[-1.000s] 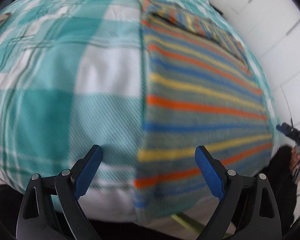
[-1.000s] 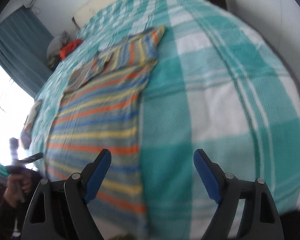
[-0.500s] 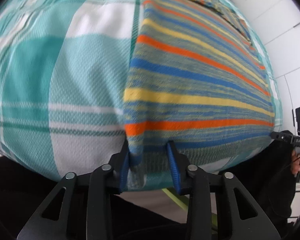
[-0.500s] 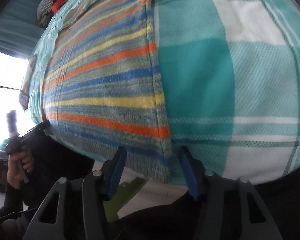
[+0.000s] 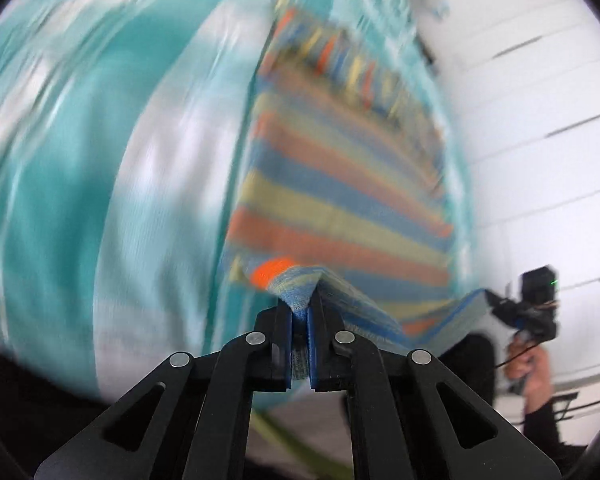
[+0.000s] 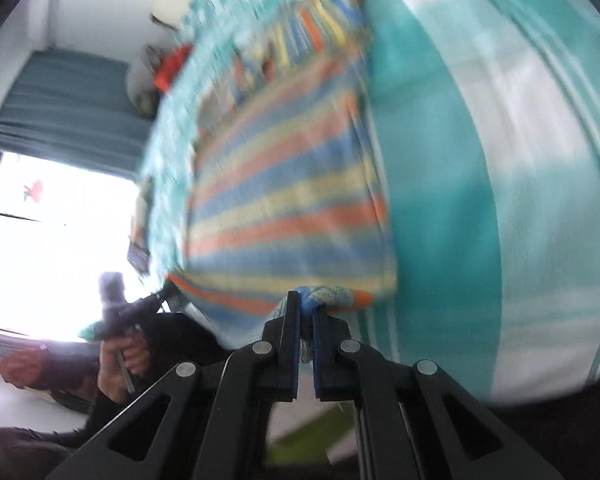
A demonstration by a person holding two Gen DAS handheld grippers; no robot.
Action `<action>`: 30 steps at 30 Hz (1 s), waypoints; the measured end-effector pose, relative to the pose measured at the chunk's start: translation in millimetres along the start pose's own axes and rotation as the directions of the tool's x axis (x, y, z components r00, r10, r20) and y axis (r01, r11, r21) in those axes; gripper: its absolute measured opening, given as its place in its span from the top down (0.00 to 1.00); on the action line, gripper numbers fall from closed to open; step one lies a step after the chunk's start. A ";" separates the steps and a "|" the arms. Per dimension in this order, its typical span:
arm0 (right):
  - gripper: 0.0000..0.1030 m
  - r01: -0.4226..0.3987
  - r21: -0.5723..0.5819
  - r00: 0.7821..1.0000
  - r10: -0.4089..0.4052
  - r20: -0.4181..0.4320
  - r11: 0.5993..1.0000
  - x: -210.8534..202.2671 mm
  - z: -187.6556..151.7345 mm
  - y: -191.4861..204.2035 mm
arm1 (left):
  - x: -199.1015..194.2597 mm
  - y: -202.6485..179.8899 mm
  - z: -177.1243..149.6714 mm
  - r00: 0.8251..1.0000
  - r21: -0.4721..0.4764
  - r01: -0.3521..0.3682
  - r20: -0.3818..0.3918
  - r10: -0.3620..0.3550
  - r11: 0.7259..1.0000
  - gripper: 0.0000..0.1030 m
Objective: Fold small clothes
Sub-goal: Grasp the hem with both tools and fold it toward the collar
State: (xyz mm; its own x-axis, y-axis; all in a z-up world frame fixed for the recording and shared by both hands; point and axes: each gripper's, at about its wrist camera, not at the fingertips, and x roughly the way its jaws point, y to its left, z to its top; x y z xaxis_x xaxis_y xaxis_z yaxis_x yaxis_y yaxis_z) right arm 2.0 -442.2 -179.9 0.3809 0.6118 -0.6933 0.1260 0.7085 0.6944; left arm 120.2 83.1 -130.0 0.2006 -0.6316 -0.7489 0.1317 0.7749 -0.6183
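A striped knit garment (image 5: 340,184) in orange, yellow and blue lies flat on a teal and white checked bedspread (image 5: 80,200), its hem at the near bed edge. My left gripper (image 5: 300,312) is shut on the hem's left corner, which is lifted and bunched between the pads. In the right wrist view the same striped garment (image 6: 284,200) spreads ahead, and my right gripper (image 6: 306,308) is shut on the hem's right corner, raised off the bedspread (image 6: 480,200). Both views are blurred by motion.
White cabinet doors (image 5: 540,120) stand right of the bed. A window (image 6: 52,240) and a blue-grey curtain (image 6: 68,96) are on the other side. A red cloth pile (image 6: 172,68) lies at the far bed corner. A hand (image 6: 120,356) holds the other gripper.
Both grippers came down onto the hem's corners, went from wide open to shut on the knit, and lifted it. The near hem now hangs off the bedspread between them.
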 end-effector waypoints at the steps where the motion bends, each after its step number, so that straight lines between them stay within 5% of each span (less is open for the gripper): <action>1: 0.95 -0.017 0.000 0.999 0.017 0.029 1.000 -3.8 15.2 2.7 | -1.8 -6.9 23.3 0.999 0.010 0.016 0.028 -0.017 1.000 0.96; 5: 0.95 -0.026 -0.015 0.989 0.028 0.145 1.000 -10.9 92.8 9.5 | 12.4 -29.5 118.0 0.991 0.058 0.006 0.130 -0.013 0.998 0.96; 9: 0.95 -0.025 -0.007 0.965 0.026 0.261 1.000 -3.1 188.9 7.2 | 70.2 -40.1 230.0 0.987 0.064 -0.019 0.158 0.009 0.998 0.94; 11: 0.94 -0.050 0.010 0.944 0.044 0.328 0.999 11.4 243.2 -3.1 | 96.5 -36.9 273.1 0.979 0.037 -0.080 0.189 0.072 0.996 0.82; 12: 0.91 -0.050 0.021 0.933 0.040 0.357 0.999 16.8 257.7 -7.3 | 104.9 -31.2 289.6 0.972 0.000 -0.127 0.201 0.124 0.992 0.60; 13: 0.78 -0.036 0.042 0.914 0.016 0.405 0.998 24.5 277.9 -15.2 | 109.9 -26.6 298.5 0.965 -0.037 -0.155 0.210 0.160 0.987 0.47; 15: 0.61 0.044 0.117 0.890 -0.093 0.447 0.992 38.4 298.5 -29.2 | 105.6 -16.5 301.1 0.955 -0.088 -0.153 0.241 0.170 0.984 0.47; 17: 0.61 0.035 0.150 0.886 -0.100 0.453 0.988 40.7 301.5 -37.3 | 96.3 -13.2 286.3 0.954 -0.058 -0.137 0.263 0.147 0.989 0.46; 20: 0.61 0.084 0.011 0.896 -0.080 0.436 0.996 39.0 285.4 -18.9 | 82.6 -27.9 246.3 0.939 0.111 -0.191 0.310 0.149 0.975 0.43; 23: 0.61 0.158 -0.208 0.930 -0.075 0.359 0.965 50.2 250.6 14.4 | 88.4 -51.5 203.4 0.952 0.326 -0.192 0.293 0.095 0.926 0.35; 25: 0.61 0.184 -0.355 0.961 -0.092 0.260 0.917 69.3 219.5 34.2 | 114.1 -61.1 178.3 0.965 0.442 -0.238 0.212 0.157 0.865 0.35; 27: 0.60 0.224 -0.425 0.969 -0.155 0.190 0.877 90.1 200.0 38.0 | 138.9 -51.7 163.2 0.952 0.470 -0.303 0.117 0.283 0.829 0.45; 28: 0.60 0.297 -0.451 0.955 -0.257 0.149 0.842 105.3 185.2 33.0 | 147.0 -41.2 156.5 0.939 0.466 -0.332 0.078 0.336 0.820 0.51; 30: 0.65 0.378 -0.479 0.924 -0.357 0.139 0.792 111.0 161.9 20.2 | 131.5 -31.9 144.7 0.925 0.457 -0.373 0.124 0.358 0.808 0.48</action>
State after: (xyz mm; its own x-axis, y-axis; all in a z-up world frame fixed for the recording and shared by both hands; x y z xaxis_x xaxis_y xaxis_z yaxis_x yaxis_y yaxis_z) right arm 195.2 -417.0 -211.6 0.4340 0.2629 -0.8617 -0.1951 0.9612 0.1951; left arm 282.9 -21.1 -174.3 0.3530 -0.3040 -0.8848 0.4746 0.8732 -0.1107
